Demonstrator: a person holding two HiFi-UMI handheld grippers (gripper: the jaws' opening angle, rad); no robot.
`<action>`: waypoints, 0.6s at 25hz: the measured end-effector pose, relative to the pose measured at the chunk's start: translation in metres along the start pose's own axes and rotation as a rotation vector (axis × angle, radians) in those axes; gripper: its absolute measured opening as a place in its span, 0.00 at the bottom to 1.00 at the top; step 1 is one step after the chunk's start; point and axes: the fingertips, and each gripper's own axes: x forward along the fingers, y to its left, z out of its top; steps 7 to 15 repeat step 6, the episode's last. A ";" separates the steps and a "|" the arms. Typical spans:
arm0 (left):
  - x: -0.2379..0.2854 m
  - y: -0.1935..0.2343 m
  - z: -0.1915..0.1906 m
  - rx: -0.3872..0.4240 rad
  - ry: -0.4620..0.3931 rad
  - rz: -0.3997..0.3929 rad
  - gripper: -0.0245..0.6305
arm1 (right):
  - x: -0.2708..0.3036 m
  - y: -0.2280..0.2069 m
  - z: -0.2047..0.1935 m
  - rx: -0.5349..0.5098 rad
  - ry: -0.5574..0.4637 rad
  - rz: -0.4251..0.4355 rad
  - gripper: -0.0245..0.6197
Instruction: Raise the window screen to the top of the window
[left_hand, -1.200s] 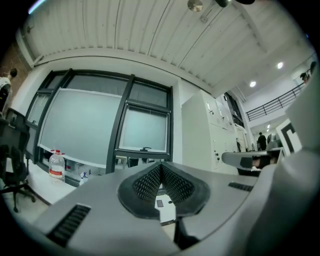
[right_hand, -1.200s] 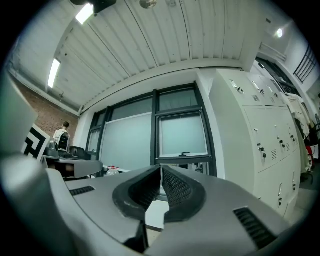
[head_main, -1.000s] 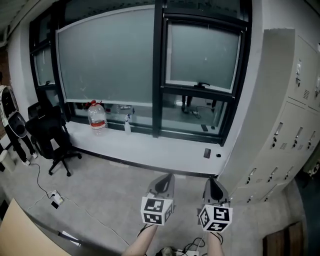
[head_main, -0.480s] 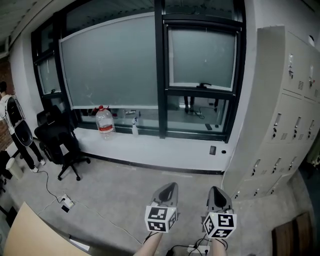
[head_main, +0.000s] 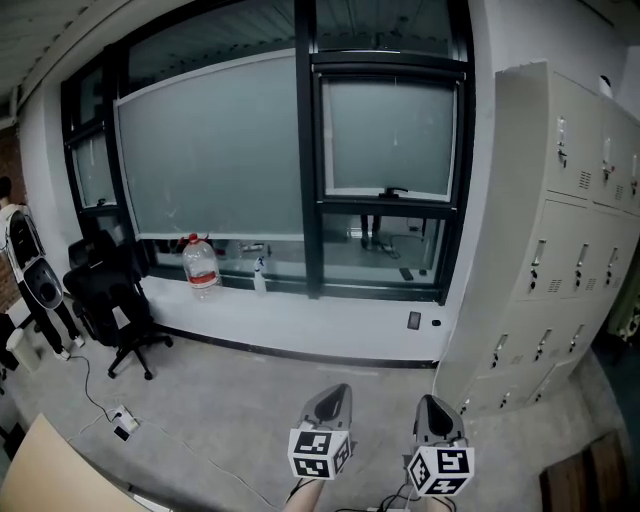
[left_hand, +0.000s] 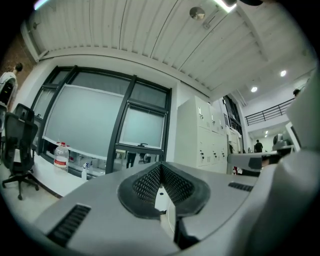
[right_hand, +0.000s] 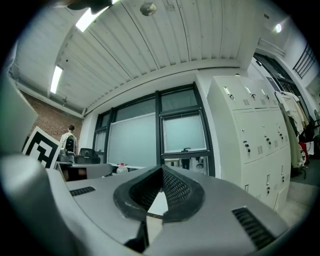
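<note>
Both claws are pinched fully shut with nothing in them. The left claw (head_main: 333, 395) and right claw (head_main: 433, 405) sit side by side down near me, pointing across open floor at the window wall.

The window screen is way over on the far side, well apart from them. There are actually two: a big screen (head_main: 210, 150) left of the middle post and a small screen (head_main: 388, 135) right of it. Both are pulled partway down, so the first risk is going for the wrong one.

I also can't spot a cord or chain from here. If you reach in with shut claws you'll just poke the fabric, so they need to open first. Tugging one end of the bottom bar would probably make it roll up crooked.

The water bottle (head_main: 200, 266) and spray bottle (head_main: 259, 275) stand on the sill (head_main: 330, 318) just under the big screen's edge, so they're easy to knock over. The office chair (head_main: 110, 300) and the floor cable (head_main: 90, 385) on the left are trip bait if you drift that way.
</note>
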 end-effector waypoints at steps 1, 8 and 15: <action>0.001 -0.004 -0.003 0.002 0.007 -0.002 0.04 | -0.001 -0.003 -0.001 -0.003 0.004 0.000 0.05; 0.007 -0.019 -0.009 0.010 0.020 -0.019 0.04 | -0.002 -0.015 0.001 -0.019 0.003 -0.009 0.05; 0.007 -0.019 -0.009 0.010 0.020 -0.019 0.04 | -0.002 -0.015 0.001 -0.019 0.003 -0.009 0.05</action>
